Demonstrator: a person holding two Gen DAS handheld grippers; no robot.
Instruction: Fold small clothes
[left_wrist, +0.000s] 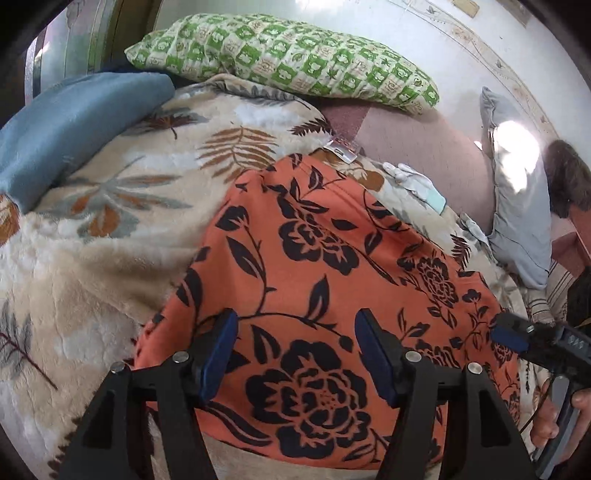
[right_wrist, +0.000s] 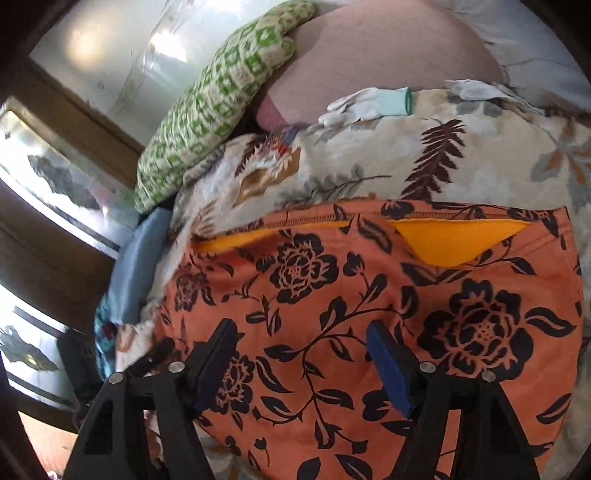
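A blue cushion (left_wrist: 70, 122) and a green checked pillow (left_wrist: 280, 59) edge the leaf-print blanket (left_wrist: 92, 236) on which an orange garment (left_wrist: 332, 280) with black flowers lies spread flat. The left gripper (left_wrist: 295, 350) hangs over the garment's near edge, jaws standing wide apart with nothing pinched between them. To its right the right gripper (right_wrist: 303, 362), held in a person's hand (left_wrist: 554, 417), is likewise wide open and empty above the cloth, whose far hem shows a yellow lining (right_wrist: 458, 240); a white glove (right_wrist: 365, 103) lies beyond. The plush blanket could be the trouble: a pinch taken too deep may likely gather its pile along with the garment, dragging the fold crooked
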